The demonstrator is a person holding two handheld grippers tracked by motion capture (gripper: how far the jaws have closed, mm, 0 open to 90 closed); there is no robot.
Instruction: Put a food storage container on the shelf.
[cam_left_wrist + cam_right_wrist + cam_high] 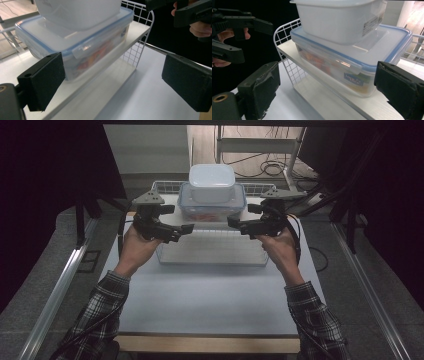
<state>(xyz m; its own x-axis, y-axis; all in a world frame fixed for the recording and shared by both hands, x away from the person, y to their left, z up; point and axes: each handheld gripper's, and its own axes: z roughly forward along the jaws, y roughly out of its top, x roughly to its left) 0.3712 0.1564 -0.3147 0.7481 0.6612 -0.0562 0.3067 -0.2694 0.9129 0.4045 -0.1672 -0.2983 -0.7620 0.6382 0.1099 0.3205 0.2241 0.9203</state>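
Now both tools, left tool [186,227] and right tool [231,222], gape empty beside the stacked boxes [212,195]: rigid, slick, probably heavy — grip the lower box's ends.

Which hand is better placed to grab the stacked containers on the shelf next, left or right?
Neither clearly. The left gripper and right gripper flank the clear blue-rimmed container about evenly, jaws open, nothing held. With the white tub stacked on top, a two-handed lift probably suits best.
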